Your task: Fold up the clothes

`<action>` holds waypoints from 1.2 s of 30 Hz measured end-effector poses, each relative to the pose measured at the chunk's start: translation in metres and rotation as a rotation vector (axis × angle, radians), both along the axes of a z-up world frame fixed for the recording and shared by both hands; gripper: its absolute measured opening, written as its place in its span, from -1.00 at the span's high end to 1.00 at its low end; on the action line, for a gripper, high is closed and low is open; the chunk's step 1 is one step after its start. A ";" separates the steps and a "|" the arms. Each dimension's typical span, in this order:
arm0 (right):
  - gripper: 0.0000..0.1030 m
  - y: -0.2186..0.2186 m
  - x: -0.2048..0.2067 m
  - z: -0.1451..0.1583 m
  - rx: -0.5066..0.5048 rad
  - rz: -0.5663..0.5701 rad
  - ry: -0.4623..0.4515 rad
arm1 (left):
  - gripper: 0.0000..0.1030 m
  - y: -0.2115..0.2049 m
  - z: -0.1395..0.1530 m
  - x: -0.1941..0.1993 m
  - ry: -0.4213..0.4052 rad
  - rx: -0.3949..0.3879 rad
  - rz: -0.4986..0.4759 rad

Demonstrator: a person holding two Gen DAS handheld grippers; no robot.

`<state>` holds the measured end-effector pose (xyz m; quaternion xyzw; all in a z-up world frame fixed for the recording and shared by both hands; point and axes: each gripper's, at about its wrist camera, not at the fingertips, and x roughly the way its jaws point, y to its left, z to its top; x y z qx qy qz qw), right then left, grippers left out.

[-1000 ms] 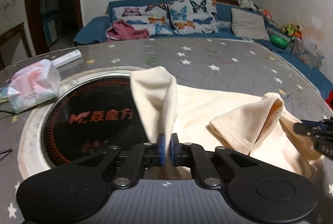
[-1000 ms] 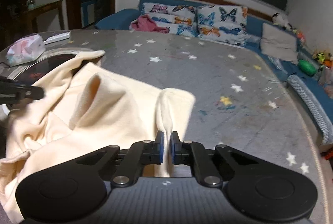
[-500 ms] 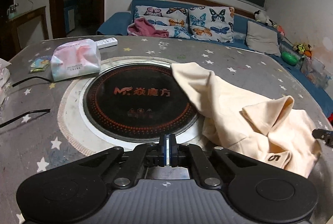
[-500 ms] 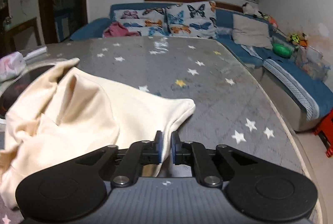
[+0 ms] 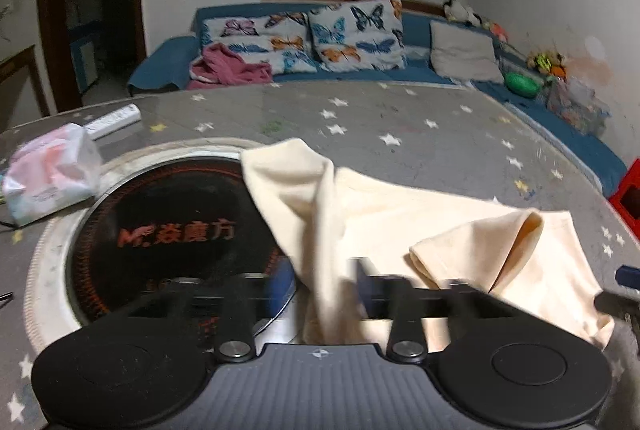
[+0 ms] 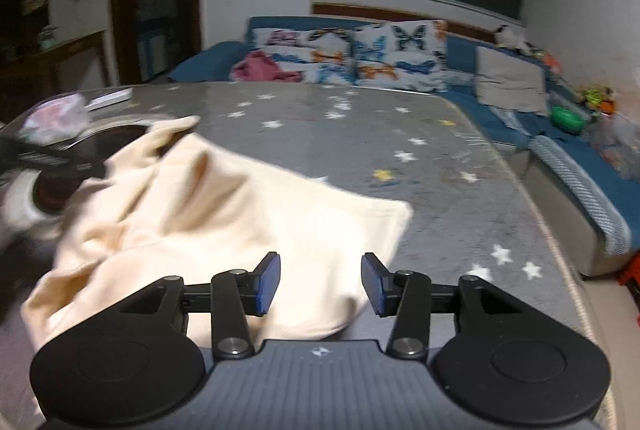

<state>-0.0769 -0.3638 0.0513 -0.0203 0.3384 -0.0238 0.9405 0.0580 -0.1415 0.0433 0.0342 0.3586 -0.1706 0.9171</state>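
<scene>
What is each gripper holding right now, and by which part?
Nothing. Both the left gripper and the right gripper are open; a fold of the cream shirt stands between the left fingers, unclamped.

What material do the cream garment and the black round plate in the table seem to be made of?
Garment: likely soft matte knit cotton, since it drapes in rounded folds. Plate: probably smooth glass or ceramic, glossy black with red printing, like an induction cooktop.
</scene>
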 end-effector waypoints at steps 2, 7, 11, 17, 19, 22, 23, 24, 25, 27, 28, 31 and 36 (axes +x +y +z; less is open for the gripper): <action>0.13 0.009 -0.004 -0.003 -0.001 0.046 0.015 | 0.91 0.002 -0.004 -0.001 0.008 -0.008 0.000; 0.13 0.022 -0.003 -0.019 -0.057 0.095 0.055 | 0.96 0.027 -0.001 -0.021 -0.015 -0.033 0.046; 0.13 0.015 0.001 -0.024 -0.040 0.090 0.069 | 0.96 0.059 0.001 -0.048 -0.010 -0.072 0.115; 0.13 0.018 0.006 -0.014 -0.052 0.109 0.059 | 0.96 0.098 -0.012 -0.091 0.044 -0.114 0.199; 0.13 0.021 0.012 -0.008 -0.048 0.124 0.043 | 0.96 0.104 -0.020 -0.103 0.063 -0.114 0.211; 0.12 0.030 0.028 0.002 -0.030 0.162 0.008 | 0.96 0.107 -0.024 -0.117 0.072 -0.111 0.209; 0.11 0.034 0.035 0.005 -0.034 0.177 -0.002 | 0.96 0.108 -0.024 -0.121 0.075 -0.111 0.208; 0.11 0.039 0.043 0.006 -0.040 0.188 -0.008 | 0.96 0.110 -0.024 -0.123 0.079 -0.116 0.210; 0.11 0.043 0.050 0.006 -0.041 0.199 -0.012 | 0.96 0.111 -0.023 -0.126 0.083 -0.122 0.212; 0.11 0.050 0.063 0.005 -0.027 0.224 -0.009 | 0.96 0.115 -0.022 -0.128 0.087 -0.130 0.215; 0.11 0.054 0.069 0.004 -0.022 0.238 -0.005 | 0.96 0.116 -0.022 -0.130 0.089 -0.130 0.217; 0.19 0.066 0.082 -0.004 -0.047 0.267 0.003 | 0.96 0.116 -0.024 -0.133 0.085 -0.117 0.207; 0.69 0.069 0.090 -0.014 -0.041 0.252 0.033 | 0.95 0.116 -0.025 -0.136 0.081 -0.112 0.202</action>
